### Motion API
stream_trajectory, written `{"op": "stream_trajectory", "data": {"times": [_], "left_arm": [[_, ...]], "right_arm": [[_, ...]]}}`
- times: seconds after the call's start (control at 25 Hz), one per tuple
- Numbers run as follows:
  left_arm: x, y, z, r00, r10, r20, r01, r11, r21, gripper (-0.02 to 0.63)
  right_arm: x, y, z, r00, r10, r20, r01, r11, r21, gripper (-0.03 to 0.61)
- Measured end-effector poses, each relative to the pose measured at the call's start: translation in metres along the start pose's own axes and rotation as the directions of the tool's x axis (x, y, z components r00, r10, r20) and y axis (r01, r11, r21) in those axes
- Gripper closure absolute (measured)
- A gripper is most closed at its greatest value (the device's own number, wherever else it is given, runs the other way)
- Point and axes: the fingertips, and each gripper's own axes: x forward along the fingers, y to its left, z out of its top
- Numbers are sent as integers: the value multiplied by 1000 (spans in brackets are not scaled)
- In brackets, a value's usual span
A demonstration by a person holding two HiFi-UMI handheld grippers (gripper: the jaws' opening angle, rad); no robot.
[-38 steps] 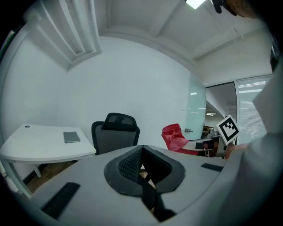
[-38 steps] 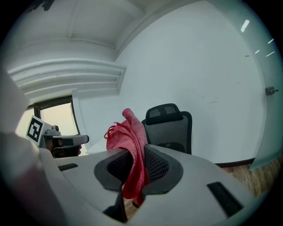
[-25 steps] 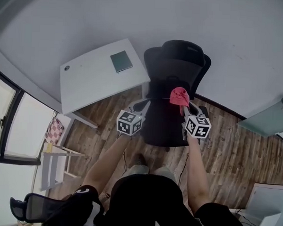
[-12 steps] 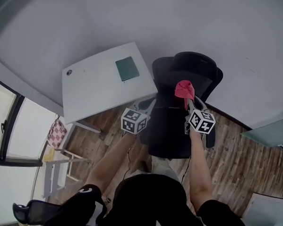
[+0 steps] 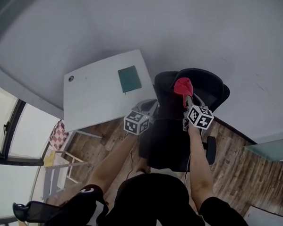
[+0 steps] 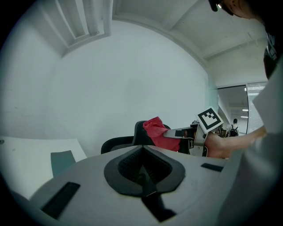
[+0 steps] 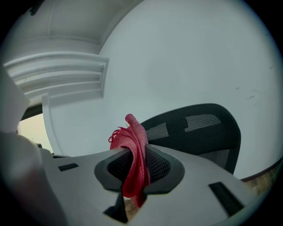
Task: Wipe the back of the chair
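While pinched between fingers of right gripper (image 7: 135, 165), red cloth (image 7: 134, 143) hangs as crumpled woven strip. Long axis near vertical: frayed top pokes above fingers, tail droops below them. Chair (image 7: 199, 128) back is black mesh, curved, just beyond cloth; contact not clear. Left gripper (image 6: 142, 174) fingers clenched together, empty, near smooth white tabletop (image 5: 95, 93).

Lighting's soft and even, kinda cool-toned, no hard shadows anywhere. The windows (image 5: 0, 121) at the head view's left are blown out white. Heavy fisheye all round: the wall (image 5: 193, 37) bends, and both gripper views have black vignetted corners. The red cloth (image 7: 135, 154) looks sharp, the near foreground slightly soft.
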Motion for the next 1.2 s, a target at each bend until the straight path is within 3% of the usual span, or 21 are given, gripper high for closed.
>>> {"op": "stream_trajectory", "data": {"times": [0.32,0.8,1.2], "left_arm": [[35,21,4,999,26,-34,-26,1000,8,589],[59,31,-7,997,42,-64,-43,999,-15,589],[67,28,-1,997,51,-61,-52,999,-15,589]], "right_arm": [[55,-10,-7,998,44,-52,-43,999,25,509],[83,0,-24,992,90,-92,-92,996,-11,511],[84,-28,-15,995,45,-93,-43,999,20,509]]}}
